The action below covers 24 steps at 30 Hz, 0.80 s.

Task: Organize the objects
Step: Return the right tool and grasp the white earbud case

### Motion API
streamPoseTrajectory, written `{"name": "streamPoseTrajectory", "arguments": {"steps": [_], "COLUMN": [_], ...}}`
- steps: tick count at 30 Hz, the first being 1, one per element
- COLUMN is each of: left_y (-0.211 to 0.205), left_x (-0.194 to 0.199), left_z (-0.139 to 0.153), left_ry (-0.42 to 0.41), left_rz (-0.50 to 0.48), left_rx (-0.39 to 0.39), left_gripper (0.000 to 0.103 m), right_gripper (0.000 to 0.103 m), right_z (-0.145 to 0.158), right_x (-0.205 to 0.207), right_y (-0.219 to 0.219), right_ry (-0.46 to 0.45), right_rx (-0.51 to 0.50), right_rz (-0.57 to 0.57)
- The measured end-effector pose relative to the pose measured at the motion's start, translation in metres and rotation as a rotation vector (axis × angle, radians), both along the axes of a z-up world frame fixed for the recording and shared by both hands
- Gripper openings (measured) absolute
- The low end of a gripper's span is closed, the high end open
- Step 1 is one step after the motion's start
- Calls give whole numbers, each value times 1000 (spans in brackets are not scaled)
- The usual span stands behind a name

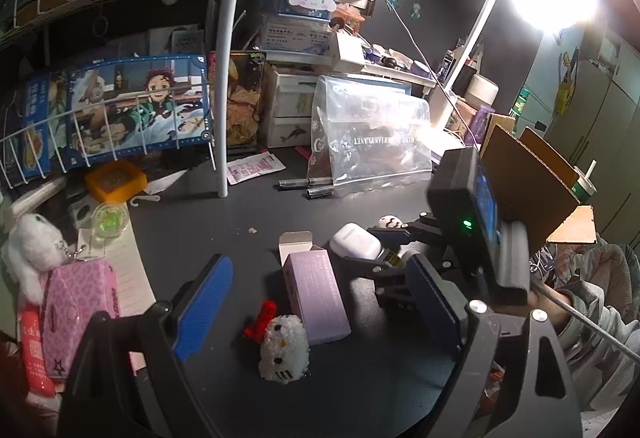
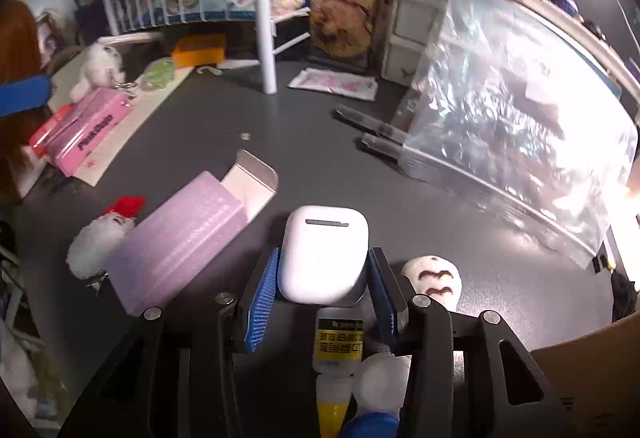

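White earbud case [image 2: 323, 256] on the dark bench [image 2: 304, 142], clamped between blue pads [image 2: 262, 302] of the right gripper [image 2: 324, 294], glue bottle [image 2: 339, 342] just behind. Left gripper [image 1: 316, 302] spread wide, holding nothing, around white plush cat [image 1: 283, 348] and lilac box [image 1: 316, 298]. Farther off, pens [image 1: 304, 187] beside clear zip bag [image 1: 372, 142].
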<state>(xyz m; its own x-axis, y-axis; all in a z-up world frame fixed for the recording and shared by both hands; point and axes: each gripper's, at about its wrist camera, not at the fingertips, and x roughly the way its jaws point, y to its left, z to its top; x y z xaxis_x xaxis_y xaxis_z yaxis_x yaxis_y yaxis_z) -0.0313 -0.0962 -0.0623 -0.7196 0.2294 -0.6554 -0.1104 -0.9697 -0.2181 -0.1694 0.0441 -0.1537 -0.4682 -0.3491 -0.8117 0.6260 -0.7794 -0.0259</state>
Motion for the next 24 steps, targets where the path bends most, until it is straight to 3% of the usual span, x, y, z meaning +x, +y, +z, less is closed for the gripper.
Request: {"name": "streamPoseTrajectory", "arguments": {"steps": [9, 17, 20, 24], "left_y": [11, 28, 35, 38], "left_x": [-22, -28, -30, -26], "left_z": [5, 15, 13, 6], "left_ry": [-36, -44, -56, -78], "left_rz": [-54, -195, -202, -190], "left_rx": [15, 162, 161, 138], "left_gripper": [87, 87, 87, 87], "right_gripper": [39, 39, 39, 39], "right_z": [52, 93, 96, 80], "right_x": [38, 72, 83, 91], "right_y": [2, 20, 20, 22], "right_ry": [100, 183, 197, 148], "right_rx": [-94, -185, -188, -172], "right_rz": [100, 166, 183, 184]}}
